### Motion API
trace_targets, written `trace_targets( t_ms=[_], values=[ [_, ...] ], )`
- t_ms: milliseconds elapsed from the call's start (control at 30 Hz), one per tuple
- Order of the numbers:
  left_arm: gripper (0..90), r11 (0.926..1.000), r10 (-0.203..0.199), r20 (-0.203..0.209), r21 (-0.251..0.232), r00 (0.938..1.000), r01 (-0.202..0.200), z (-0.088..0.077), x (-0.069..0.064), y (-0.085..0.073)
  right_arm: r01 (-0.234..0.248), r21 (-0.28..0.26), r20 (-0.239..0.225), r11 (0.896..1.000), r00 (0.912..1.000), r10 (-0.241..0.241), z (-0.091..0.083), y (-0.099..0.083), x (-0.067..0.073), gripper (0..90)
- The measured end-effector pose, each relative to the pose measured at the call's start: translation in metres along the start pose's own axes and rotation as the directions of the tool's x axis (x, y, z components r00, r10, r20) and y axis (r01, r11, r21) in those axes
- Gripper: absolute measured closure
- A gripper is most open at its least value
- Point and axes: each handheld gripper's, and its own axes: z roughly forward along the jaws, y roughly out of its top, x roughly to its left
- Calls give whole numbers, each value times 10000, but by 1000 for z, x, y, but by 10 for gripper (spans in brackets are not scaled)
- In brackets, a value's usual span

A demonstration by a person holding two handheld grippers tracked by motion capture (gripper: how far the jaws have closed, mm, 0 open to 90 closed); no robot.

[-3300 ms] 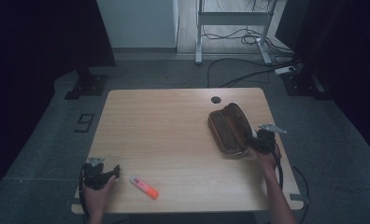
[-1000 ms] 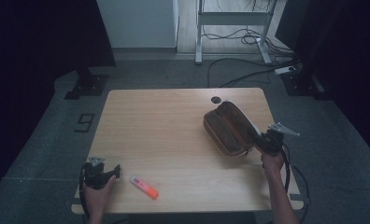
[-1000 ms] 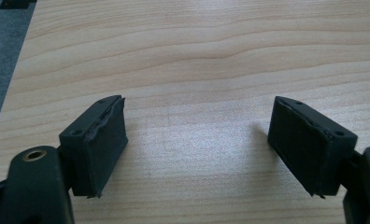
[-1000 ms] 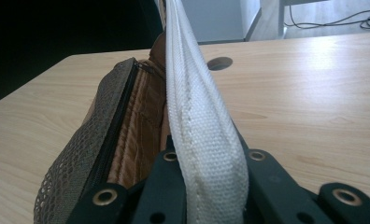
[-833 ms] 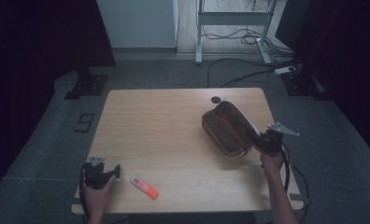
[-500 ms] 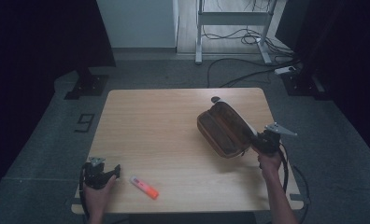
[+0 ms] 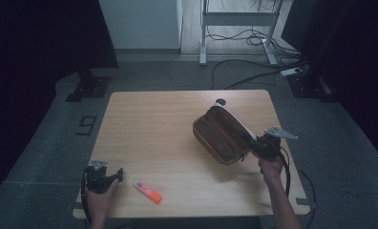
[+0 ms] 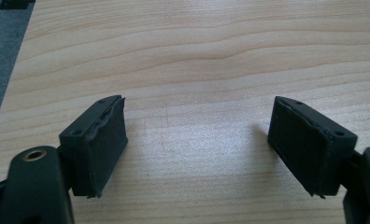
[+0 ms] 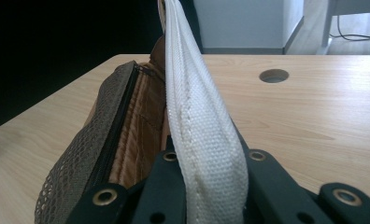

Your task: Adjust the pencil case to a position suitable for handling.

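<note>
You've got the brown pencil case (image 7: pixel 221 135) by its white webbing strap (image 9: pixel 199 126), right gripper (image 7: pixel 262 145) clamped tight on it, just short of the table's cable hole (image 7: pixel 220 101). It looks soft and floppy, so I'd expect sag; the strap's the sensible handle. Its long axis runs diagonally from that hole toward your right hand. Left gripper (image 8: pixel 199 149) sits wide open, holding nothing.

Light wood counter (image 7: pixel 158 143) w/ round cable hole (image 7: pixel 220 101) at far edge; orange-and-white highlighter pen (image 7: pixel 147 191) near left.
</note>
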Motion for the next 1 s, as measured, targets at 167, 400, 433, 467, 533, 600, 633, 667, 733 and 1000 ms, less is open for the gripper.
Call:
trace_targets(
  t_ms=[167,400,433,467,533,600,633,667,733,1000],
  values=[
    [193,10000,5,19,1,10000,-5,0,0,0,91,26,-295,10000,9995,-90,2,0,8,833],
    [193,10000,8,23,-2,10000,-8,0,0,0,134,147,-604,9998,9981,-124,5,0,15,833],
    [193,10000,10,24,0,10000,-10,0,0,0,162,165,-628,9997,9979,-151,6,0,16,833],
    [193,10000,10,23,2,10000,-10,0,0,0,194,188,-652,9996,9977,-181,6,-1,17,833],
    [193,10000,8,16,-3,10000,-8,0,0,0,176,193,-726,9997,9972,-161,7,-1,18,833],
    [193,10000,10,24,-1,10000,-10,0,0,0,170,197,-821,9997,9965,-154,8,-1,19,833],
    [193,10000,11,24,1,10000,-11,0,0,0,165,200,-859,9997,9962,-147,8,-1,19,833],
    [193,10000,10,25,-2,10000,-10,0,0,0,175,210,-905,9996,9958,-155,8,-1,19,833],
    [193,10000,10,26,-1,10000,-10,0,0,0,206,179,-1019,9996,9946,-187,8,-1,21,833],
    [193,10000,13,18,-1,10000,-13,0,0,0,298,84,-1420,9995,9895,-284,10,-2,28,833]
  ],
)
